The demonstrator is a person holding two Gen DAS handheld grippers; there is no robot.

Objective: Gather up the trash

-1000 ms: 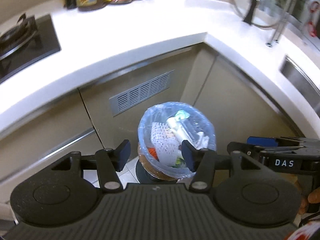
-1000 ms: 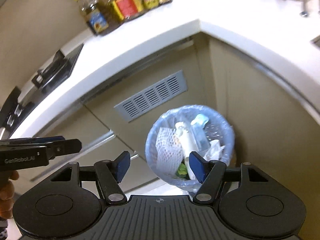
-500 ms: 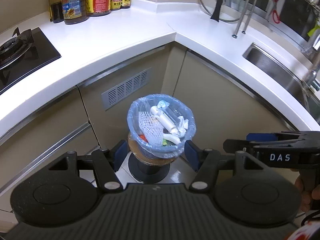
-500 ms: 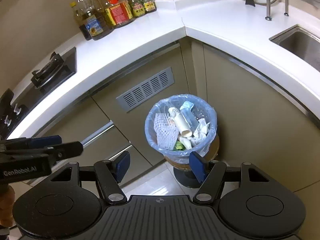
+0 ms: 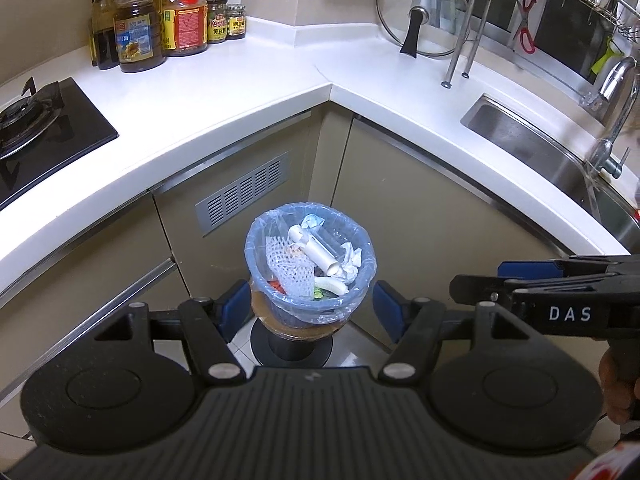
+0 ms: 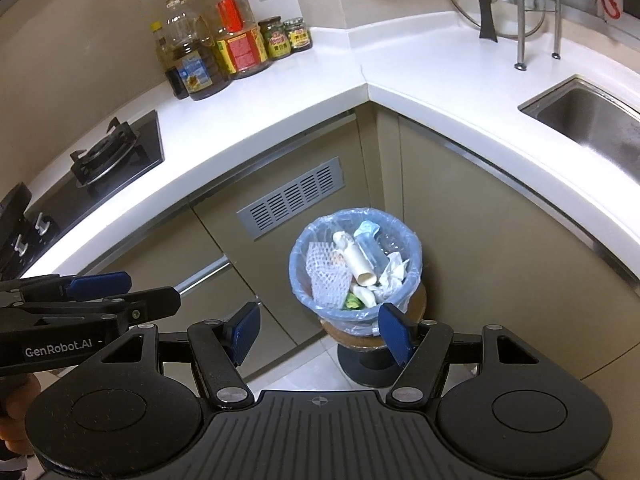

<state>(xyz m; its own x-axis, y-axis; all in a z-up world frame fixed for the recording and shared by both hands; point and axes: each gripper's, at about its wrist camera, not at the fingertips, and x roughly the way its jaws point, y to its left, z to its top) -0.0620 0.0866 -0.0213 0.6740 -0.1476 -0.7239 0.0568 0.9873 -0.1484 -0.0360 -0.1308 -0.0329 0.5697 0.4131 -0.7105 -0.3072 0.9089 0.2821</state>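
A small bin lined with a blue plastic bag (image 5: 262, 240) stands on a round stool on the floor in the cabinet corner; it also shows in the right wrist view (image 6: 298, 264). It holds white foam netting (image 5: 290, 268), a white tube (image 5: 316, 250), crumpled tissue (image 5: 352, 260) and food scraps. My left gripper (image 5: 310, 312) is open and empty, high above the bin. My right gripper (image 6: 322, 330) is open and empty, above and left of the bin. Each gripper shows side-on in the other's view.
A white L-shaped counter (image 5: 248, 80) wraps the corner. Oil bottles and jars (image 5: 160, 28) stand at the back left, a gas hob (image 5: 36, 120) at left, a sink (image 5: 532, 148) with a tap at right, a glass lid (image 5: 424, 16) by a rack. A vent grille (image 5: 244, 192) is behind the bin.
Both grippers have risen and pulled back from the bin, which now looks smaller and farther below. Both stay open and empty.
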